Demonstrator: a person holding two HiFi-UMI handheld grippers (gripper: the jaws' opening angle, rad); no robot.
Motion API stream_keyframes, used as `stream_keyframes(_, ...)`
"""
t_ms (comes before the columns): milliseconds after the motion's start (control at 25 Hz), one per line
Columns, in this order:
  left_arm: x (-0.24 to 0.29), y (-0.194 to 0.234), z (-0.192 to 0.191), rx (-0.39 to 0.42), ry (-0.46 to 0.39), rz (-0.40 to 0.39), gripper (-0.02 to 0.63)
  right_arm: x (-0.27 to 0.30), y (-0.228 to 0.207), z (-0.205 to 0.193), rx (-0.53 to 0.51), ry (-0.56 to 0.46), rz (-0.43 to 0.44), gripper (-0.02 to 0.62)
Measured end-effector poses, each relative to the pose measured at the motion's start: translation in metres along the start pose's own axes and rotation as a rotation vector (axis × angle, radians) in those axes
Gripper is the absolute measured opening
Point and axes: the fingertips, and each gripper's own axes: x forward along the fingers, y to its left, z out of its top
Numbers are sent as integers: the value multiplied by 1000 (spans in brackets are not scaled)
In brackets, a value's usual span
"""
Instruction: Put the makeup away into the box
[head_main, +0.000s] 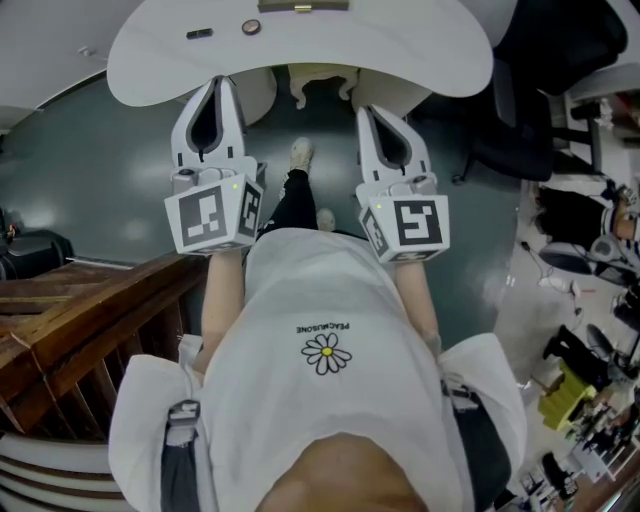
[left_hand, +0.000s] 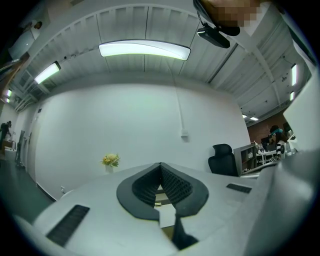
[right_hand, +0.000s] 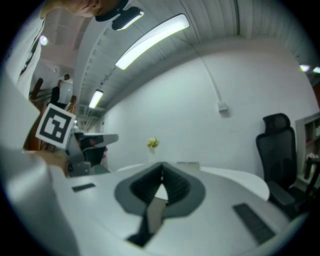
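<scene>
The left hand-held gripper (head_main: 222, 82) and right hand-held gripper (head_main: 366, 110) are hovering clenched and empty near the worktop (head_main: 400, 55). A dark item (head_main: 199, 33) and a round item (head_main: 251, 27), possibly makeup, are lying on its far side.

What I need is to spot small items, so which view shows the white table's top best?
The head view: it looks down on the white table, where a dark flat item and a small round item lie. The right gripper view shows only a side-on strip of it; the left gripper view hardly any.
</scene>
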Motion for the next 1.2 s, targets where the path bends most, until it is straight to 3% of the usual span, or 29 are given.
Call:
stream_keyframes(640, 60, -9, -4, 17, -44, -59, 20, 42, -45, 0, 45, -7, -52, 29)
stream_keyframes(1200, 181, 42, -44, -21, 15, -83, 20, 162, -78, -2, 9, 58, -99, 29)
